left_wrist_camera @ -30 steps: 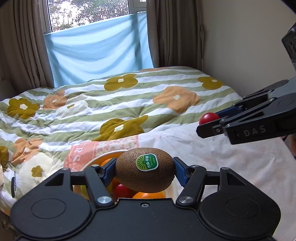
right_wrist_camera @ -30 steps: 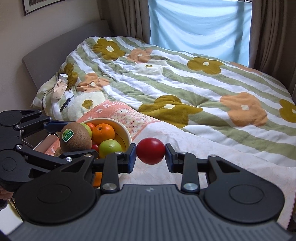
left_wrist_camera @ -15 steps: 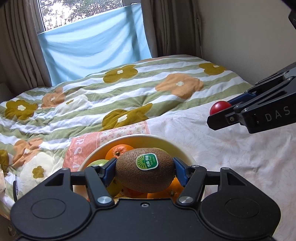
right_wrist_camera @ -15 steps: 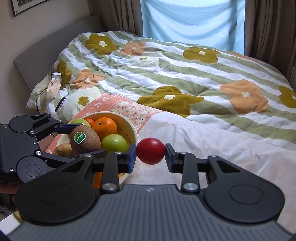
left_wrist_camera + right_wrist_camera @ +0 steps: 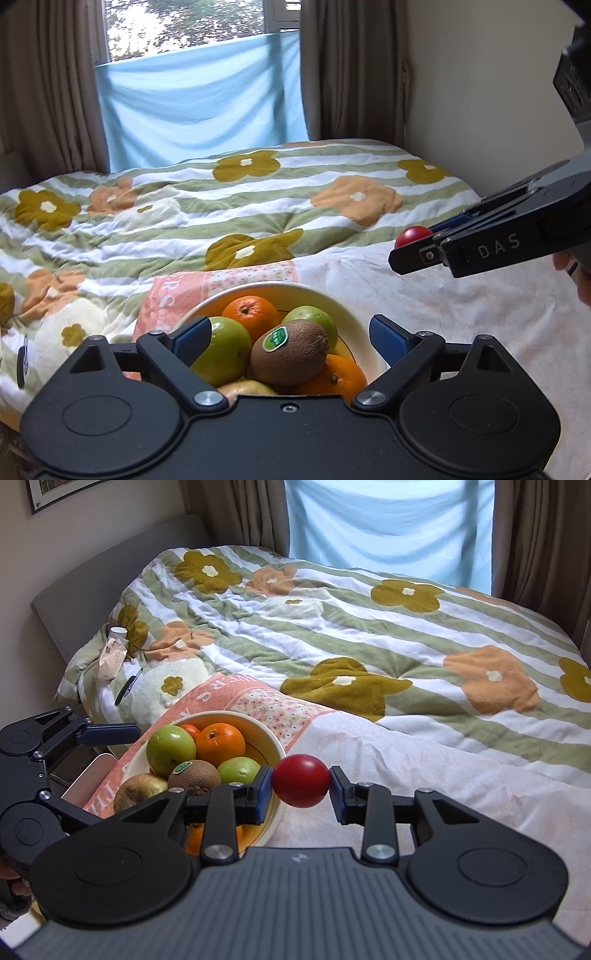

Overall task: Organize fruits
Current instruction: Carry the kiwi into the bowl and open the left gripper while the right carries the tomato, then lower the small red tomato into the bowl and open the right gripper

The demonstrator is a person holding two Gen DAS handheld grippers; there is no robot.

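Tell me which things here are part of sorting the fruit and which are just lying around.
Part of the job: red fruit in the right gripper; kiwi, oranges and green apples in the bowl; open left gripper.

Lying about: floral quilt, white tube, black clip.

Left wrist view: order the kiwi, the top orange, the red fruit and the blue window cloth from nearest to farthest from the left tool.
1. kiwi, in the bowl, between the open left tool fingers.
2. top orange, behind it, at the bowl's back.
3. red fruit, to the right, in the right tool.
4. blue window cloth, beyond the bed.
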